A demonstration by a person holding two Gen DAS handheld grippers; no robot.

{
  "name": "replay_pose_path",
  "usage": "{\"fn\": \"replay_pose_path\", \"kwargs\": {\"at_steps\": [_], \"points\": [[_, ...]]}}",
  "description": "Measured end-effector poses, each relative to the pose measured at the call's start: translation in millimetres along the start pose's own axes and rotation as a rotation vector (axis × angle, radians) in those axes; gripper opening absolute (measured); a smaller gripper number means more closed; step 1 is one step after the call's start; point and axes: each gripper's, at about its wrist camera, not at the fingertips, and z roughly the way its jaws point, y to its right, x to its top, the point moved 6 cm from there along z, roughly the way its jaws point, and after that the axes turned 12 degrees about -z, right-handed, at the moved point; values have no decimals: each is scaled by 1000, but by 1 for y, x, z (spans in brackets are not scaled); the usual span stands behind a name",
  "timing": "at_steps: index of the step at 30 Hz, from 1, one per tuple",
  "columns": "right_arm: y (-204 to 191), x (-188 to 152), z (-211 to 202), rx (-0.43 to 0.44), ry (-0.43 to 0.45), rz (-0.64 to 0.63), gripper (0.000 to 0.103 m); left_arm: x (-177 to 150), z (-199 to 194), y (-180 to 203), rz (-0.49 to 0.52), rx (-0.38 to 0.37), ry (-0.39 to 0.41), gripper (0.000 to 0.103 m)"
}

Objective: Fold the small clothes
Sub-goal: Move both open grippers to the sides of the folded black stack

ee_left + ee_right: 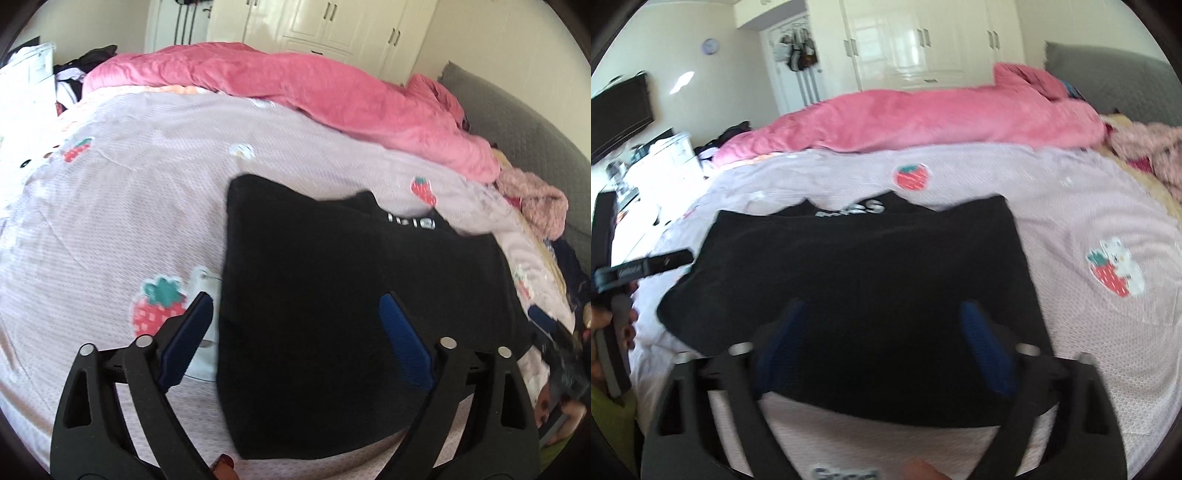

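A black garment with white lettering lies folded over on the lilac strawberry-print bedspread. My left gripper hovers over the garment's left edge with its blue pads wide apart and nothing pinched between them. In the right wrist view the same black garment lies flat, its lettering peeking out at the far edge. My right gripper is open above the garment's near edge, with the cloth under the pads but not clamped. The left gripper appears at the left edge of that view, held by a hand.
A rumpled pink duvet runs along the far side of the bed. A fluffy pink garment and dark clothes lie at the right by the grey headboard. White wardrobes stand behind; a cluttered white unit is at left.
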Motion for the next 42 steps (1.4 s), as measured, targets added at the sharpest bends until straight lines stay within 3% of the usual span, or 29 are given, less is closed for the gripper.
{"fn": "replay_pose_path", "kwargs": {"at_steps": [14,19,34,42], "points": [[-146,22,17,138,2,-285,90,31,-35,-43,-85,47,99,93],[-179,16,33,152,-35,-369,90,33,-33,-53,-105,70,99,93],[-212,2,73,24,-86,-553,90,38,-17,-69,-128,91,83,93],[-221,8,86,-71,-53,-636,90,38,-4,-75,-137,112,67,93]]}}
